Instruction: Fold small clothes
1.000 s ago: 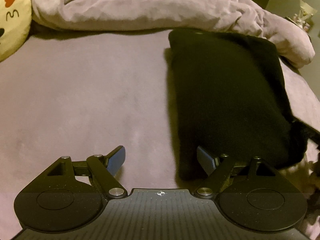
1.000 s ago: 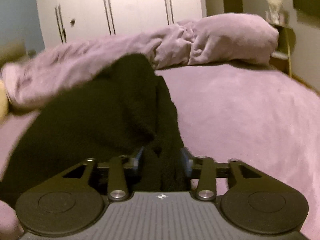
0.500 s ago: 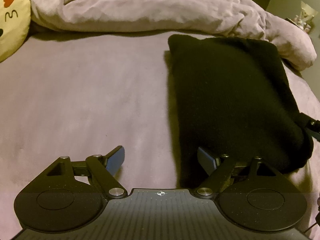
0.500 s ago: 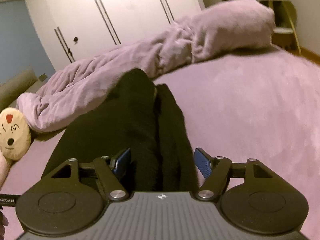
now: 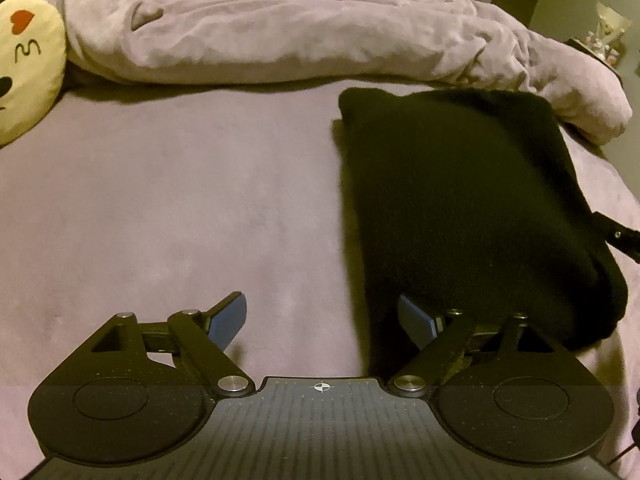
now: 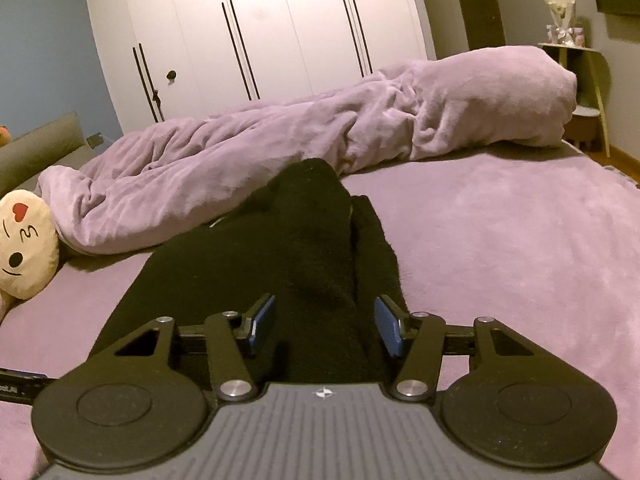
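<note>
A black garment lies folded into a long rectangle on the purple bed sheet, right of centre in the left wrist view. My left gripper hangs open over the garment's near left corner, its right pad above the cloth and its left pad above bare sheet. In the right wrist view the garment runs away from me, with a folded layer stacked along its right side. My right gripper hovers over the near end. Its jaws are closing with the black cloth showing in the gap, and the pads do not press on it.
A crumpled purple duvet is heaped along the far side of the bed. A round yellow face cushion sits at the far left. White wardrobe doors stand behind, and a small side table is at the right.
My right gripper let go of the garment's fold, opened wide, then narrowed again while lifting back. The garment settled flat. The left gripper stayed in place.
</note>
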Motion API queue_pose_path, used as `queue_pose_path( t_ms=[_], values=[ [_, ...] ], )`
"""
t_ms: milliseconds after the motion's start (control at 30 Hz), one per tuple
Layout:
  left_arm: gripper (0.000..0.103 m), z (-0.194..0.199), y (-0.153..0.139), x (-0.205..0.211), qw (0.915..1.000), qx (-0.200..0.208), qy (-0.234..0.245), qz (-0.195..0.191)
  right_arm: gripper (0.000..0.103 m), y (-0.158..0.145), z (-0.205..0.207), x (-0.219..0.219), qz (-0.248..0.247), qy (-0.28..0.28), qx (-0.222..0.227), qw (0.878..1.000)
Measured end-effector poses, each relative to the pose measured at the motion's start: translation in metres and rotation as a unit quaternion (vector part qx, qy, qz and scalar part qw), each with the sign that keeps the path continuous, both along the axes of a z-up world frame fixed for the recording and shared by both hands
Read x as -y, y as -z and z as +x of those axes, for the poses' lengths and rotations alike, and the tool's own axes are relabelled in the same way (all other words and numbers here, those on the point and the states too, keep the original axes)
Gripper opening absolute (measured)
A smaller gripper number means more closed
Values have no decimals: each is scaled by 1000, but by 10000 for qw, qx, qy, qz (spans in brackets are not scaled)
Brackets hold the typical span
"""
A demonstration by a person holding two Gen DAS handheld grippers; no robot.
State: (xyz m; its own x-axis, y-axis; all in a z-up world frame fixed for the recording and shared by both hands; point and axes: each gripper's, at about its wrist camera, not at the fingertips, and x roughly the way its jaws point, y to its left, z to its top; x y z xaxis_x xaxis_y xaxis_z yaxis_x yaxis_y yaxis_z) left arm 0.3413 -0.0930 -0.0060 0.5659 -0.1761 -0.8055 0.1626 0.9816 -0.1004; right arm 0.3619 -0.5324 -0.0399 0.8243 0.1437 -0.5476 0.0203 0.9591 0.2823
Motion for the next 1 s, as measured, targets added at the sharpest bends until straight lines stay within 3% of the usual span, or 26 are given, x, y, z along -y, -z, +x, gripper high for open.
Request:
queue_pose_path(
  t_ms=[200,467,567,633,733,900,1000],
  values=[
    [89,8,-1,-1,9997,109,-94,-206,50,-8,13,-8,-145,-28,136,9998],
    [89,27,2,3,9983,240,-312,-433,44,-13,77,-42,-890,-126,285,9955],
    [90,35,1,5,9982,297,-306,-415,39,-2,105,-45,-1247,49,72,9922],
    [92,40,3,6,9983,318,-276,-397,39,12,121,-41,-1434,214,-305,9890],
    [93,43,5,8,9979,394,-220,-463,42,33,135,-18,-832,369,-806,9926],
    [94,52,8,12,9973,321,-249,-607,73,51,147,-3,-528,458,-1051,9920],
    [94,58,7,5,9950,43,-352,-938,76,52,140,20,352,400,-1099,9925]
  ],
)
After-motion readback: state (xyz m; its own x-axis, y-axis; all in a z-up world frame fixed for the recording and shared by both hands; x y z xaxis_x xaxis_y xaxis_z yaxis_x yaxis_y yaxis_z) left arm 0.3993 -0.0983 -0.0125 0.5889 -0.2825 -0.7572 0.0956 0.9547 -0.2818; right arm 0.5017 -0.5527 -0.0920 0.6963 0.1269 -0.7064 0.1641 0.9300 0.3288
